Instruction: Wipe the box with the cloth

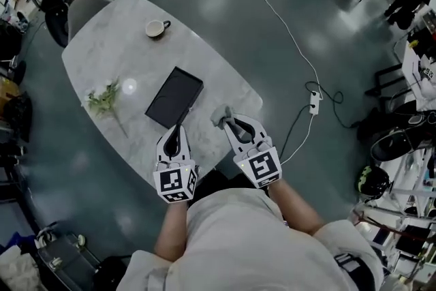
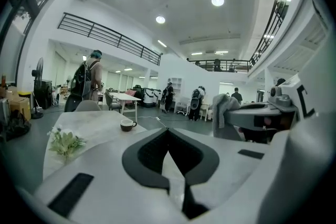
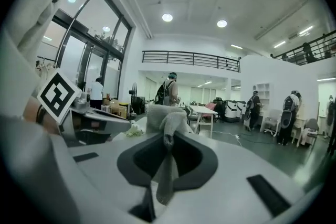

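The box [image 1: 175, 97] is a flat black slab lying near the middle of the pale marble table [image 1: 129, 51]. My left gripper [image 1: 179, 127] hovers just short of the box's near edge, jaws shut with nothing between them; in the left gripper view its jaws [image 2: 168, 132] meet at the tips. To the right of the box, over the table's near edge, my right gripper [image 1: 229, 122] is shut on a grey cloth [image 1: 220, 114]. That cloth [image 3: 167, 126] bunches above the jaws and hangs down between them. The box does not show in either gripper view.
A cup [image 1: 157, 28] stands at the table's far end and a green sprig [image 1: 104, 100] lies left of the box. A grey chair [image 1: 85, 5] sits behind the table. A power strip [image 1: 314, 102] with cables lies on the floor at right. People stand far off.
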Demonstrator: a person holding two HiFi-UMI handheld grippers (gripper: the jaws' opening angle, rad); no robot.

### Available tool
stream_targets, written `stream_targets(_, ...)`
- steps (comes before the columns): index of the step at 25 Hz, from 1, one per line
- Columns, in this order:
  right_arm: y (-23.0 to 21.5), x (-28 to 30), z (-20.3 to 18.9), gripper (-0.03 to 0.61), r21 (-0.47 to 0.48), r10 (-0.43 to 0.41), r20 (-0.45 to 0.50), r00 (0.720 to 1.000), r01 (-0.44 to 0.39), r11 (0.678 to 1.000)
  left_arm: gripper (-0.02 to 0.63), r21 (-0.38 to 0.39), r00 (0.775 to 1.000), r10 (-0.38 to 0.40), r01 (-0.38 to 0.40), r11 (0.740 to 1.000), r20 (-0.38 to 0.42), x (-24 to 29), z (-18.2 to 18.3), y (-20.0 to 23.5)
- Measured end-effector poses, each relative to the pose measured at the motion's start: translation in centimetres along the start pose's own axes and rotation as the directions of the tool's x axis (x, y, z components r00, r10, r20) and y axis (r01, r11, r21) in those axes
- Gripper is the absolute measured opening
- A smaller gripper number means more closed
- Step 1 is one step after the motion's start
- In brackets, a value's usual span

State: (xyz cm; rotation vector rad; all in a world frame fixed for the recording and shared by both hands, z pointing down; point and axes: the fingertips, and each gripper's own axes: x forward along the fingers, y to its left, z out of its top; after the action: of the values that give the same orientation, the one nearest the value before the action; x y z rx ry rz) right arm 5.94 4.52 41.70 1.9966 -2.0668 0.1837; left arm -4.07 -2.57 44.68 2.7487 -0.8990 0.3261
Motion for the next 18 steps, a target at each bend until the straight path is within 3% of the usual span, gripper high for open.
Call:
stream_targets(5, 1.7, 4.4, 0.3, 0.044, -0.061, 0.099, -0.043, 0.994, -0.101, 0.993, 0.023, -0.033, 0.997, 0.068, -0.070, 0.997, -0.040, 0.8, -1.0, 3.8)
stream_targets(9, 3.3, 8.2, 0.4, 0.044, -0.197, 0.211, -0.076, 0.975, -0.222, 0.955, 0.023, -0.068, 0.985, 0.155, -0.160, 0.985, -0.072, 1.2, -2.3, 6.9)
stream_targets(13, 4.6, 12.6, 0.1, 0.044, -0.201, 0.338, -0.098, 0.936, -0.351, 0.914, 0.023, -0.092, 0.965, 0.237, -0.248, 0.964, -0.111, 1.9, -3.7, 9.9)
stream_targets(16, 5.7, 15.5, -0.4, 0.044, -0.241, 0.427, -0.141, 0.893, -0.449, 0.860, 0.023, -0.117, 0.937, 0.321, -0.338, 0.934, -0.140, 1.6, -4.6, 11.9)
stream_targets(18, 6.6, 17.0, -0.9, 0.044, -0.310, 0.491, -0.192, 0.850, -0.527, 0.791, 0.022, -0.141, 0.906, 0.392, -0.415, 0.899, -0.161, 1.0, -5.5, 12.5)
